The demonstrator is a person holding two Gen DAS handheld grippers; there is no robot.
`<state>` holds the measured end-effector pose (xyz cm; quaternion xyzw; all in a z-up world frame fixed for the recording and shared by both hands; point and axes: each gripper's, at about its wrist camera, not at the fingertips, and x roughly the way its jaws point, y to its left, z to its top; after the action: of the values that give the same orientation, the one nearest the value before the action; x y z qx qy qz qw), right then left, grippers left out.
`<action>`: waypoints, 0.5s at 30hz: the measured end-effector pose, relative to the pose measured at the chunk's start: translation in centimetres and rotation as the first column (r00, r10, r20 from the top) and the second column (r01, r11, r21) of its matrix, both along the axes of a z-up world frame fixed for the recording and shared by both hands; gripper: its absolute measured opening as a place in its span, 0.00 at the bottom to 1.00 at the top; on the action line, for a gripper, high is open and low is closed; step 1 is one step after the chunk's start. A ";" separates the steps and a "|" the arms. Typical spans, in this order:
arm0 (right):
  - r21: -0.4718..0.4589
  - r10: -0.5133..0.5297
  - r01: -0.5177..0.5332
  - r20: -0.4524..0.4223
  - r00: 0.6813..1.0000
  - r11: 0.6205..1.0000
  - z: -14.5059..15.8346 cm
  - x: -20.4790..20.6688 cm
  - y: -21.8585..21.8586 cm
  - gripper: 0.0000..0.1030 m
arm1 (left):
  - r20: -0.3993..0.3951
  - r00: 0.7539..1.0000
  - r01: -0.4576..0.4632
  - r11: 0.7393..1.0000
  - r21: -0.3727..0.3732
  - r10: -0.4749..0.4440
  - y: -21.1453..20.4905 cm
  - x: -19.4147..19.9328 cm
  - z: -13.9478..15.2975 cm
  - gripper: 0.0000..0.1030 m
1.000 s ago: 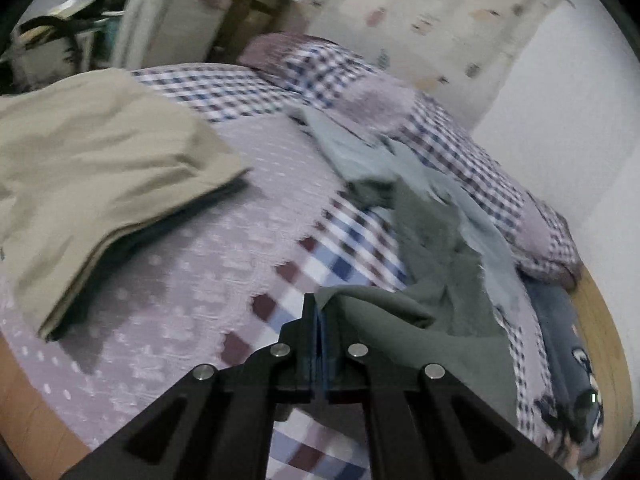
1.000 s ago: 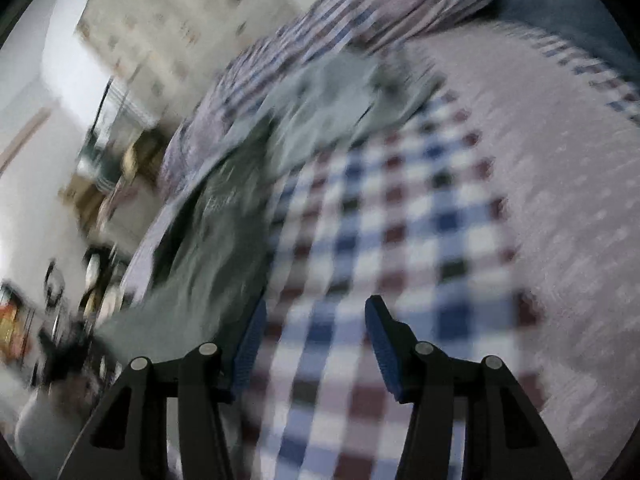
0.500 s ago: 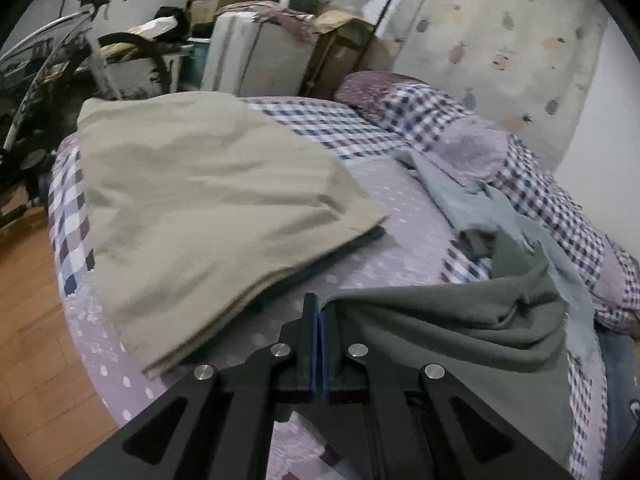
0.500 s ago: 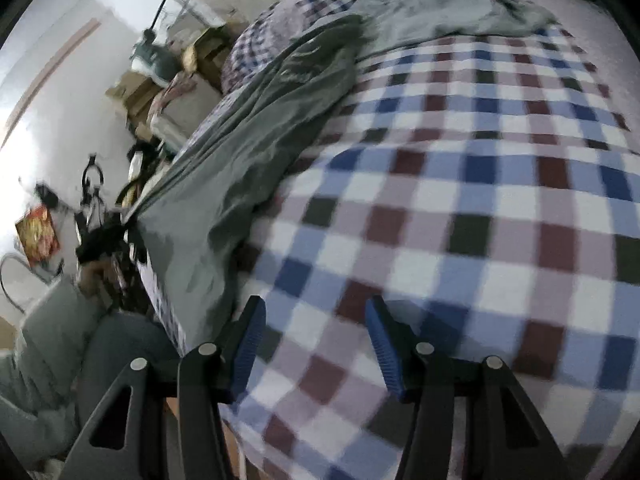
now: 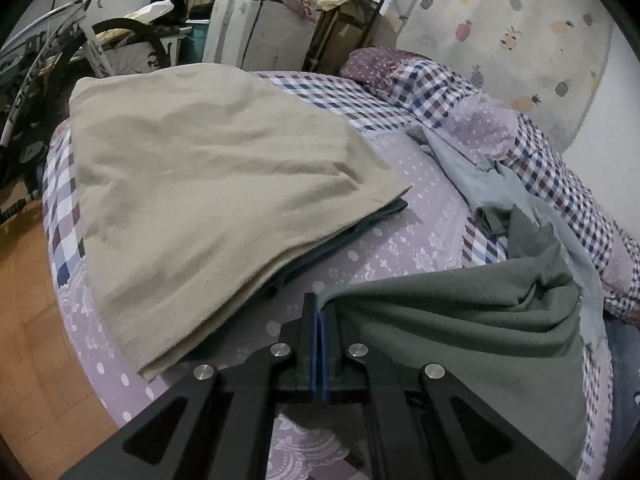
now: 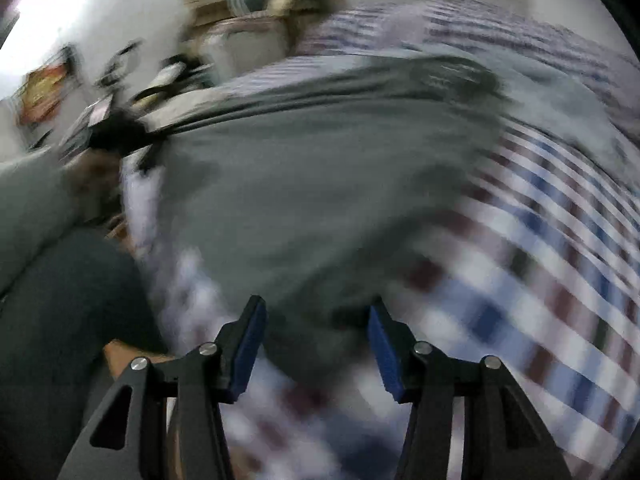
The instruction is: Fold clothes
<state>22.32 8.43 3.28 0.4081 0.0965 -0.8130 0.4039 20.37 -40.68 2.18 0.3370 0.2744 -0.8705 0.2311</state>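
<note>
Nearest, the left gripper was clamped on a corner of the dark green garment stretched over the checked bed, while the right gripper gaped above that cloth, and farther off lay a folded beige garment.

Left wrist view: sharp, soft even indoor light, dim. Soft shadow under the folded beige cloth. Fisheye bends edges; black vignette at corners. Right wrist view: heavy motion blur throughout; only the right gripper is crisp. Bright glare upper left.
</note>
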 end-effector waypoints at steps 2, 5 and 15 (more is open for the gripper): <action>0.010 0.092 -0.092 -0.012 0.996 0.996 0.1 1.6 -1.3 0.54 | 0.006 1.000 0.008 1.000 -0.002 -0.008 0.0 -0.1 -0.1 0.00; -0.028 0.197 -0.196 0.050 0.979 0.980 -0.2 2.9 -1.6 0.54 | 0.007 1.000 0.015 1.000 0.002 -0.015 -0.1 -0.1 -0.2 0.00; -0.214 0.086 -0.037 0.228 0.970 0.976 -0.7 1.1 5.7 0.56 | 0.009 1.000 0.023 0.999 0.037 -0.023 -0.7 -0.4 -0.8 0.00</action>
<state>23.40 14.12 2.57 0.4541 -0.0248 -0.7514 0.4781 19.94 -41.35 1.43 0.3485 0.2855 -0.8662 0.2162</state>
